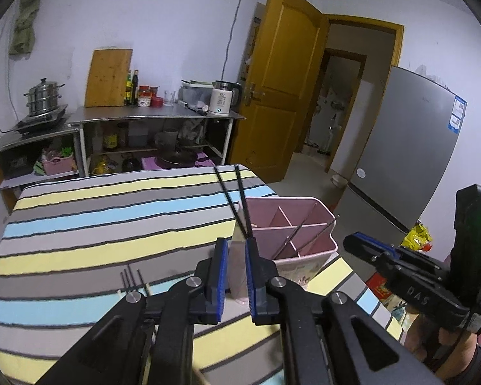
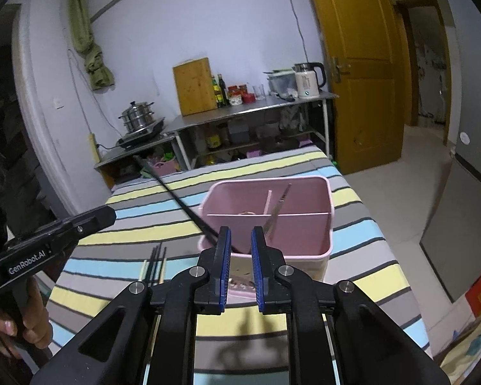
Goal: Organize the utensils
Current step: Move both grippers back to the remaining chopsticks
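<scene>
My left camera is riding just behind my left gripper (image 1: 234, 250), looking forward and slightly down along the two blue-padded fingers, close above the striped table (image 1: 80, 224); the pink utensil holder (image 1: 304, 243) is sitting right beyond the fingertips, a little to their right. My right camera is sitting the same way behind my right gripper (image 2: 240, 240), facing the same holder (image 2: 311, 240) straight ahead of the fingers, close up. Both views are sharing the holder, the striped table (image 2: 352, 272), the steel shelf (image 1: 150, 117) against the far wall and the wooden door (image 1: 282, 96), and each is catching the other gripper at its edge.
</scene>
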### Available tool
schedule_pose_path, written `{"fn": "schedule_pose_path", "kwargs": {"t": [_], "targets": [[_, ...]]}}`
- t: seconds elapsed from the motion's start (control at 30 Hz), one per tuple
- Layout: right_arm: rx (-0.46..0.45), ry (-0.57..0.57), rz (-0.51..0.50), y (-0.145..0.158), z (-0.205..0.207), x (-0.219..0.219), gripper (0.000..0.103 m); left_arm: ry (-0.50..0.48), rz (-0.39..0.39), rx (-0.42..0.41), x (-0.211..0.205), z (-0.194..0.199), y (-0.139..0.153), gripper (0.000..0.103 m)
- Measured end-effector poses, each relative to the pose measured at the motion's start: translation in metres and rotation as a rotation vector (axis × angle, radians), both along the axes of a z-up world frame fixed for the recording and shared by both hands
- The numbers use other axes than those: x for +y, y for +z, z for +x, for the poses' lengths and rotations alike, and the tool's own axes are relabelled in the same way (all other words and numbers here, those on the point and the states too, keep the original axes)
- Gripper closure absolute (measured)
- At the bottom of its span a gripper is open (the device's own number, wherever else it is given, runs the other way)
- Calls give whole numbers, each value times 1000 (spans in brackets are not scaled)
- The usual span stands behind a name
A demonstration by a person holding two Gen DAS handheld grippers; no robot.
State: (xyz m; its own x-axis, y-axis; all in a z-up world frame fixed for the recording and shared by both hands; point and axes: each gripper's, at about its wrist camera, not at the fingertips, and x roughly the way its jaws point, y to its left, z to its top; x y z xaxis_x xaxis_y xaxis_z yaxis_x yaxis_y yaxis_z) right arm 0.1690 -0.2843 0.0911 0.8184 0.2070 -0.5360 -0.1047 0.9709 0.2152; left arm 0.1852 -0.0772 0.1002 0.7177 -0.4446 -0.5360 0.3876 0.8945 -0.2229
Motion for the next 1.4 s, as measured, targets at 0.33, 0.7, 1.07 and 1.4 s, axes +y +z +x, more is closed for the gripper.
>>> {"fn": "schedule_pose_path", "kwargs": {"t": [0.33, 0.7, 1.07, 1.4], "targets": [[-56, 74, -9, 11, -52, 30, 90, 68, 1, -20, 43, -68, -3, 93], [-68, 172, -12, 3, -87, 58, 90, 149, 9, 3, 84, -114, -18, 93], [-14, 237, 3, -16, -89, 77, 90, 184, 8, 44, 100, -123, -33, 87], [84, 267, -34, -51, -52, 96, 90, 213, -7, 163, 105, -69, -80, 75]]}}
